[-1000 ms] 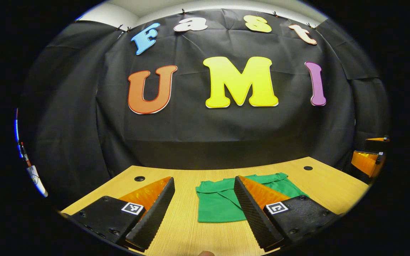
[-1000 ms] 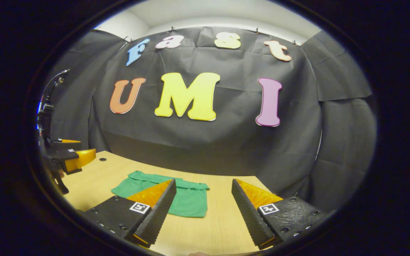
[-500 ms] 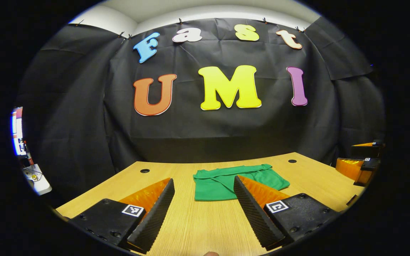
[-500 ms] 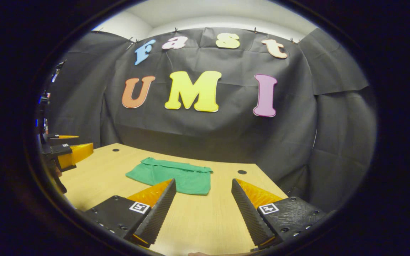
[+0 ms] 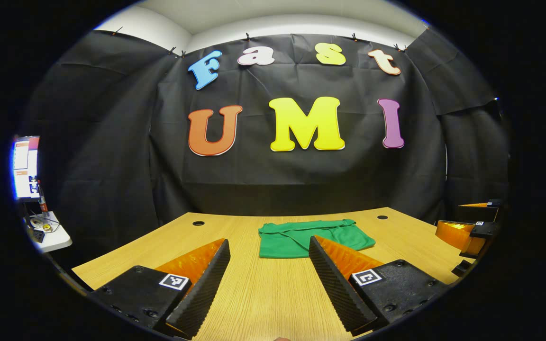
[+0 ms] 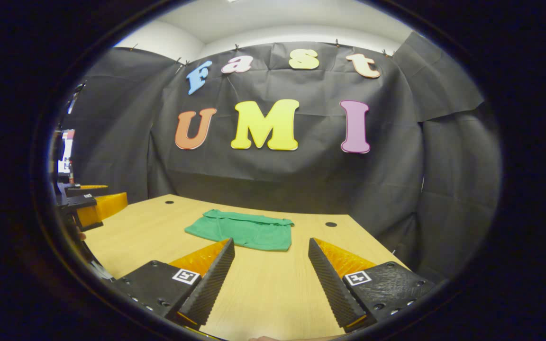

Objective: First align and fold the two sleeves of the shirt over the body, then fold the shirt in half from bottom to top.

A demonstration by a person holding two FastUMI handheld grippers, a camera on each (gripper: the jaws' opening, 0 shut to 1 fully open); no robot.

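Shirt (image 5: 301,239), green, lies flat on the desk (image 5: 254,293) as a compact folded packet, at centre frame in the left gripper view and just left of centre (image 6: 244,232) in the right gripper view. No sleeve sticks out from its outline, and a doubled edge runs along its far side; by this evidence both sleeve folds and the bottom-to-top fold appear complete.

Change over the last 1 s: in both views the shirt has shrunk and slid up the frame, away from the fingers. 1 s ago it sat between and partly behind the fingertips; a broad strip of bare desk now separates it from them. Both tools have therefore drawn back toward the near edge, and the shirt's outline has kept its shape meanwhile. The likely meaning is a retreat after the last fold, with nothing left to do but clear the desk.

Left tool (image 5: 269,279): released, jaws wide apart, nothing between them, hovering over bare wood; its right finger overlaps the shirt's near edge in the frame only. Right tool (image 6: 271,279): likewise released and empty, well apart from the cloth. Each tool also appears at the far edge of the other's view, beside the desk.

Orientation: the packet's long axis runs left to right across the frame, roughly parallel to the desk's far edge. The thicker, rolled edge faces the back wall; the plain, straight edge faces the tools. Whether the collar lies on top cannot be told.
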